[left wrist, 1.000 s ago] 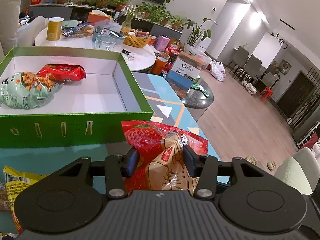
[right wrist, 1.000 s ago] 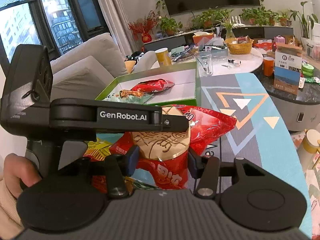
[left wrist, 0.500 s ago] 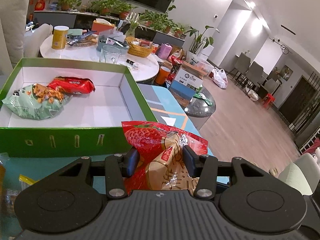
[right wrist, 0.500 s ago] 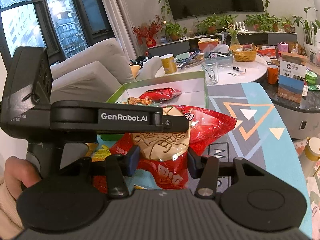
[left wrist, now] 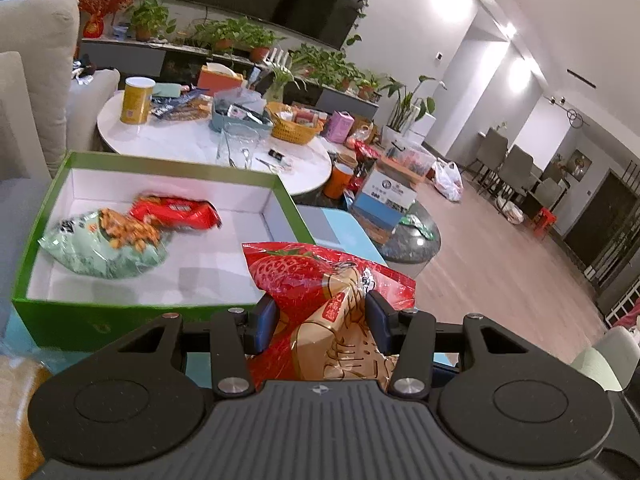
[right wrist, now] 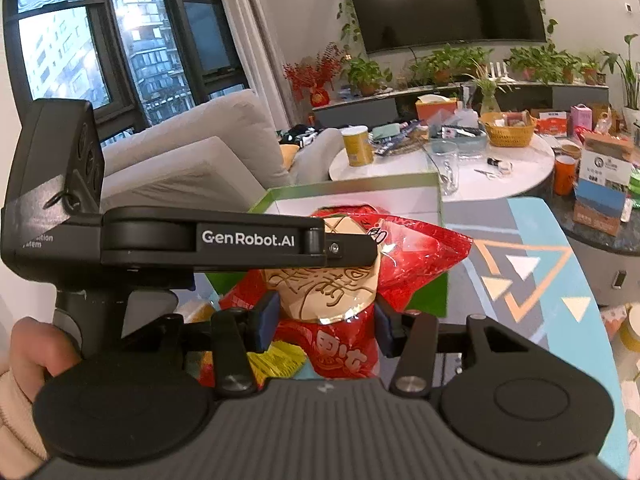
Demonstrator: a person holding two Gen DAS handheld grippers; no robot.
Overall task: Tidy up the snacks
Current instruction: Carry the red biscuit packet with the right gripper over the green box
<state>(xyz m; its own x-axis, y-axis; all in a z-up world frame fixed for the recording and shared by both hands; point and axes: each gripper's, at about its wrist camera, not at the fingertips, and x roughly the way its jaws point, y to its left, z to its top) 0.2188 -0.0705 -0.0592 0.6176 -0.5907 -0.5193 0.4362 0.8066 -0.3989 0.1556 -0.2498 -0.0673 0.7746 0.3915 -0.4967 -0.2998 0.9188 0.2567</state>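
A red strawberry-print snack bag (left wrist: 304, 276) hangs between both grippers, just in front of the green box (left wrist: 176, 168). My left gripper (left wrist: 320, 312) is shut on its crumpled lower part. In the right wrist view the same bag (right wrist: 416, 248) bulges past my right gripper (right wrist: 326, 314), which is shut on its gold-and-red end. The left gripper (right wrist: 356, 250) crosses that view side-on from the left, above the right one. The box (right wrist: 360, 190) has a white inside and holds a pale green snack bag (left wrist: 104, 248) and a red packet (left wrist: 176, 212) at its left.
A yellow snack bag (right wrist: 276, 360) lies under the right gripper on the blue patterned tabletop (right wrist: 532, 272). Behind the box is a round white table (left wrist: 192, 144) with a yellow can (left wrist: 136, 100), a glass (left wrist: 238, 146) and a basket (left wrist: 294, 126). A grey sofa (right wrist: 192, 152) stands left.
Both grippers have risen with the red bag and moved toward the green box. The box's inside now shows more from above.
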